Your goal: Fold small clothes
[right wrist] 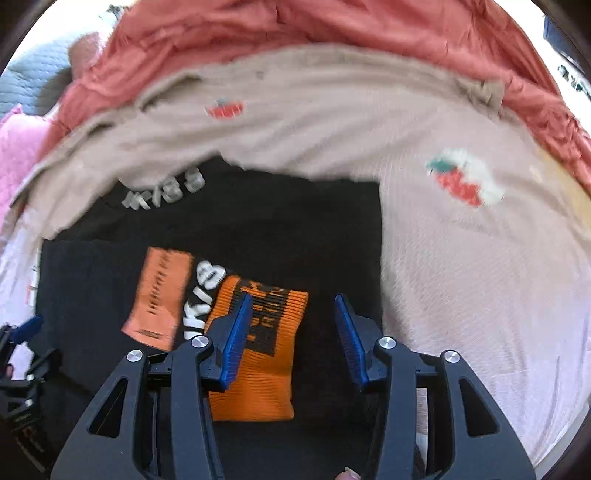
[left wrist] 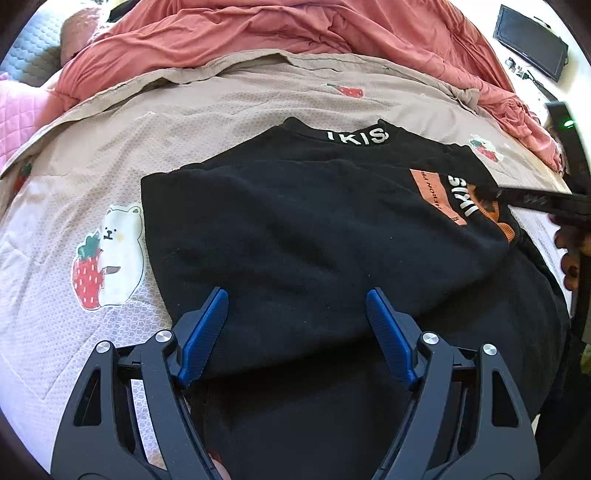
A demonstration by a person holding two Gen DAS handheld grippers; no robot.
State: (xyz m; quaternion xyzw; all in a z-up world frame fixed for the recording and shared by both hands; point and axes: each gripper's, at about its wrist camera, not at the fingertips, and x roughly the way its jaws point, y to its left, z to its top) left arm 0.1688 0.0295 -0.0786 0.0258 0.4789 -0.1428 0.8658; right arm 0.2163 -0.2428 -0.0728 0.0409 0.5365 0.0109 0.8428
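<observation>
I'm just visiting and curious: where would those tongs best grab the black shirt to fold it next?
Probably at the orange ribbed cuff of the sleeve lying across the black shirt, coming from above with the right tongs, which hang open over it. The cuff is a thick, free end on top, so it should pinch easily.

bed (left wrist: pixel 229 107) covered by beige textured sheet with strawberry-and-bear prints; black folded sweatshirt (left wrist: pixel 295 229) lies flat on it; rumpled coral quilt (left wrist: pixel 295 29) behind.

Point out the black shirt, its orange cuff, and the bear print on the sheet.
black shirt (left wrist: pixel 280 229), left wrist view, middle of body.
orange cuff (right wrist: pixel 273 354), right wrist view, ribbed knit.
bear print (left wrist: pixel 122 240), left wrist view, bear's body.
</observation>
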